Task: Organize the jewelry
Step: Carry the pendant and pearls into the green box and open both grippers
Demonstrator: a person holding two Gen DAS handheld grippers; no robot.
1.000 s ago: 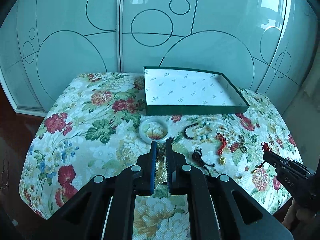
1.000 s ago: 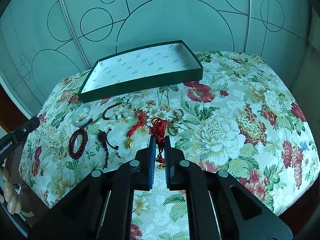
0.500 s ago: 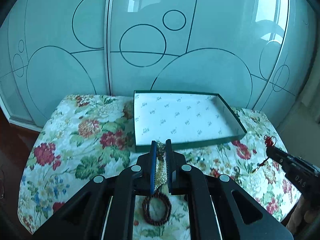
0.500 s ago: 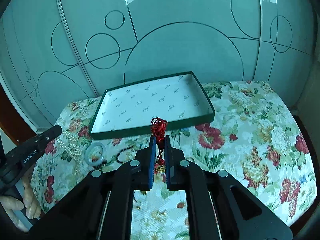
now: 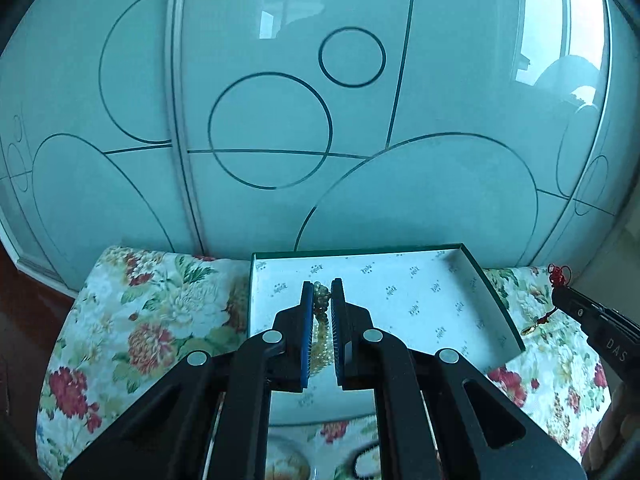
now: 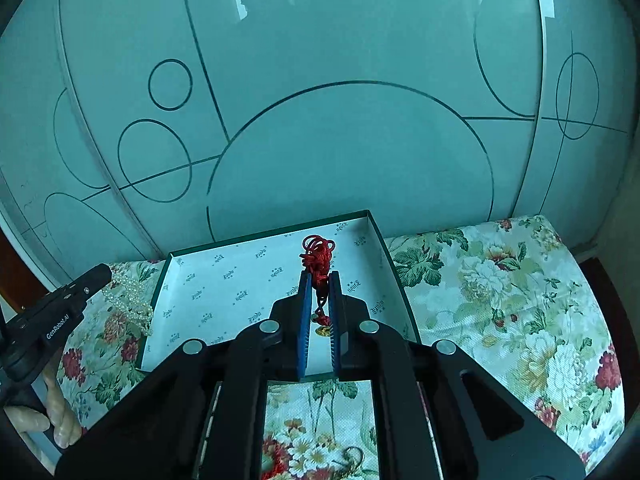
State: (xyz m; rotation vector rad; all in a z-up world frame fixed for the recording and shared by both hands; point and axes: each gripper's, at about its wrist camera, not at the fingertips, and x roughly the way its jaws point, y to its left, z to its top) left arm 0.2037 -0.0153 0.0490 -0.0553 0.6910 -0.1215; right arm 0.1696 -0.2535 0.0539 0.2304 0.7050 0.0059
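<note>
A shallow green box [image 5: 502, 304] with a white printed lining [image 6: 240, 280] lies on the floral cloth. My left gripper [image 5: 322, 286] hangs over the box's left half, shut on a pale pearl-bead necklace [image 5: 320, 320] that dangles between the blue pads. My right gripper [image 6: 318, 276] is over the box's right half, shut on a red knotted cord [image 6: 318, 256] with a small gold charm [image 6: 323, 330] hanging below. From the right wrist view the left gripper [image 6: 102, 274] shows at the left with the pearl strand [image 6: 134, 300] draped beneath it.
The floral tablecloth [image 6: 520, 300] covers a table in front of frosted glass wardrobe doors [image 5: 280, 120]. A pale bangle [image 5: 288, 466] and dark beads [image 5: 362, 458] lie near the front edge, below the left gripper. A person's fingers [image 6: 60, 420] hold the left handle.
Both grippers have lifted their jewelry off the cloth and carried it forward, from the front of the table to above the green box. The loose pieces have dropped out of view beneath them.
</note>
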